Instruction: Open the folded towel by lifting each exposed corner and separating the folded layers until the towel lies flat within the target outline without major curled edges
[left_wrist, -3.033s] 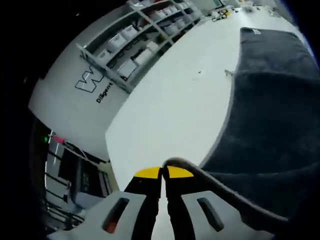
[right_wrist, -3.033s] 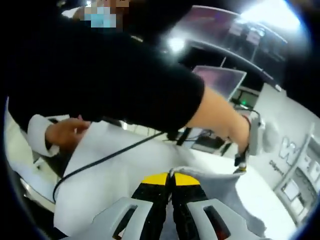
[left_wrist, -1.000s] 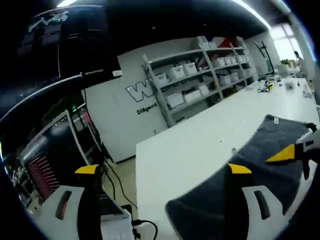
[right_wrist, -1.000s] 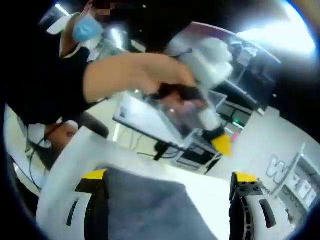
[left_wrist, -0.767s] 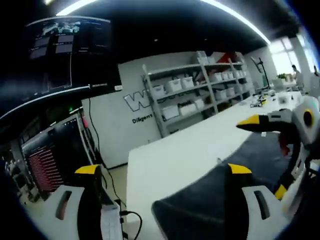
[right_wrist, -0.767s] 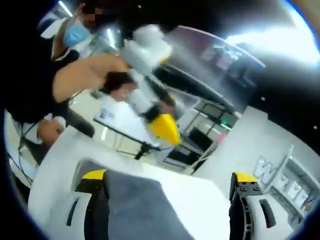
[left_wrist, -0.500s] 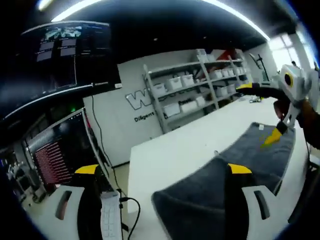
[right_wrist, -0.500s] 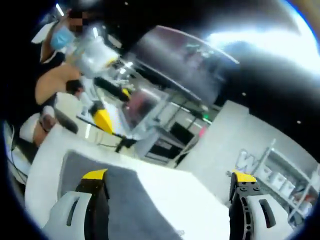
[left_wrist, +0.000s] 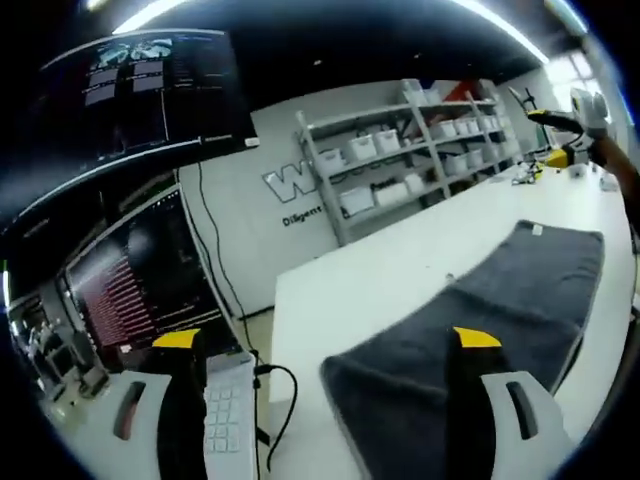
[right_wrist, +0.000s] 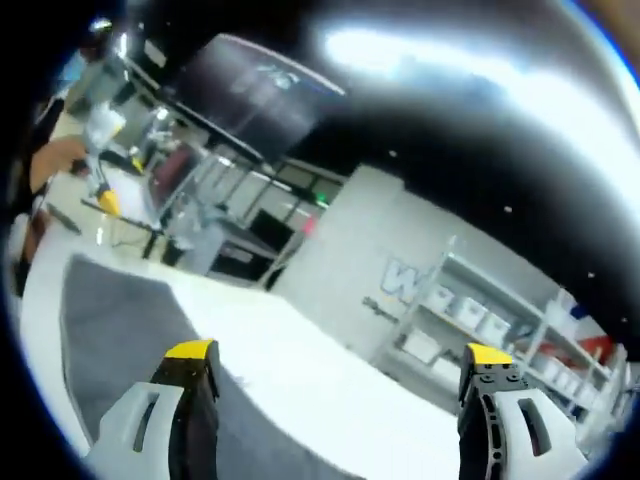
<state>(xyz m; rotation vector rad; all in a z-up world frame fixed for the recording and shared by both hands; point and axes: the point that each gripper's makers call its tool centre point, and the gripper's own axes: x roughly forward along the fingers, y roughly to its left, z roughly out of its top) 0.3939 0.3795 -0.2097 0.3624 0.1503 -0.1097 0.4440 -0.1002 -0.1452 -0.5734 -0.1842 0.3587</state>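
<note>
Here the towel (left_wrist: 480, 310) lies flat, lengthwise along the table (left_wrist: 350, 290).

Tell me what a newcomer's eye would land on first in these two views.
The dark grey towel spread on the white table, running away from the open left gripper. In the right gripper view the towel lies at lower left of the open right gripper. Behind the table, shelves of white bins stand against a wall with a logo.
</note>
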